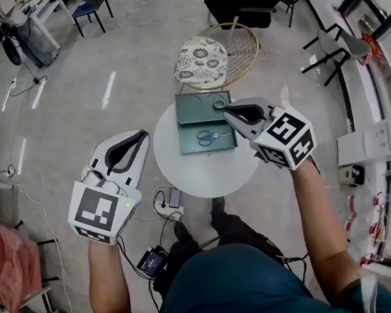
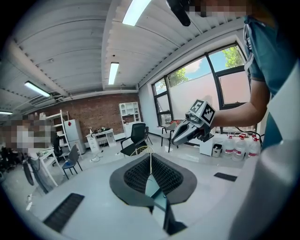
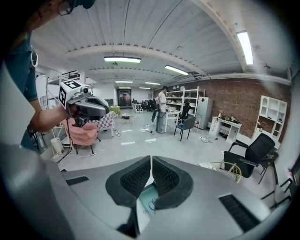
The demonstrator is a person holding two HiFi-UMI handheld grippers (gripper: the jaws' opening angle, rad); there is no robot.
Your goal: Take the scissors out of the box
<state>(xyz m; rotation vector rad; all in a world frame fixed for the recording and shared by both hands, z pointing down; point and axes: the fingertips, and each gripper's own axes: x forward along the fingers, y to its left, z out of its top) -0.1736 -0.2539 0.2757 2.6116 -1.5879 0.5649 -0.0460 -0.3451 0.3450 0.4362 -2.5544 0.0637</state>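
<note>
An open green box [image 1: 188, 112] lies on a small round white table [image 1: 183, 167]. Blue-handled scissors [image 1: 211, 137] rest flat inside it, near its front edge. My right gripper [image 1: 227, 112] hovers at the box's far right corner, jaws shut and empty, above and beyond the scissors. Between its pads in the right gripper view I see the scissors [image 3: 151, 204] in the box [image 3: 143, 196]. My left gripper [image 1: 143, 132] hangs left of the table, shut and empty. A sliver of the teal box [image 2: 154, 187] shows under the left gripper [image 2: 150, 155].
A small ring-shaped object [image 1: 219, 103] sits in the box's far right corner. Behind the table stands a wire-frame stool with a patterned cushion [image 1: 201, 60]. A power strip and cables [image 1: 164, 204] lie on the floor under the table. Chairs and white cabinets [image 1: 376, 142] stand around.
</note>
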